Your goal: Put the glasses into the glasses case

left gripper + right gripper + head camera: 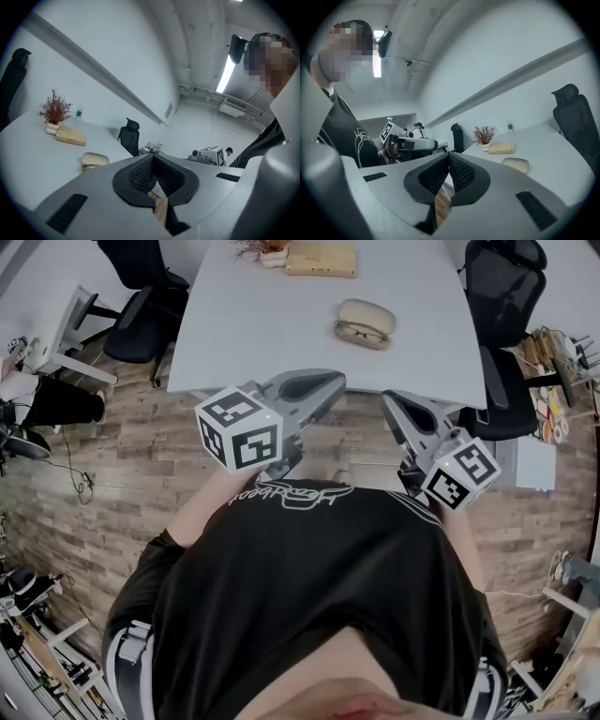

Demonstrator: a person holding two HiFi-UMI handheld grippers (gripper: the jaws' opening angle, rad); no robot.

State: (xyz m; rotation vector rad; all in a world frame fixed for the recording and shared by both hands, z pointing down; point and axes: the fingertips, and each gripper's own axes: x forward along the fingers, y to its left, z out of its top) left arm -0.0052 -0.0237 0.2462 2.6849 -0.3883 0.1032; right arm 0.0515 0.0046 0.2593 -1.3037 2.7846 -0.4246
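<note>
**A:** Wood-plank floor (112, 474) is running under a white table (262, 324), and a black office chair (141, 320) is sitting off the table's left edge. Where's the target lying?

**B:** Glasses (363, 334) are lying on the table's right half, on the near side of the beige glasses case (367, 312). They're touching it or just beside it, can't tell which. Case is sitting closed.

**A:** Axis?

**B:** Long axis of the glasses is running left-right in the head view, dipping slightly toward the right, parallel to the case. Can't tell whether the temples are folded.

**A:** Tools, left first.

**B:** Left gripper (333, 381) is hovering at the table's near edge and pointing up-right toward the glasses. Its jaws are clenched tip to tip with nothing between them. Right gripper (392, 401) is hovering just right of it, also at the near edge, pointing up-left. Its jaws are pinched together too, gripping nothing. Both tips are sitting well apart from the glasses.

**A:** Room to move?

**B:** Bare tabletop is lying between the near edge and the glasses, straight ahead of both tips. On the far side, a small dried plant (262, 249) and a tan book (322, 259) are sitting by the far edge, well apart from the case. More bare top is stretching right of the case out to the right edge. A second black chair (506, 296) is standing just beyond that edge.
</note>
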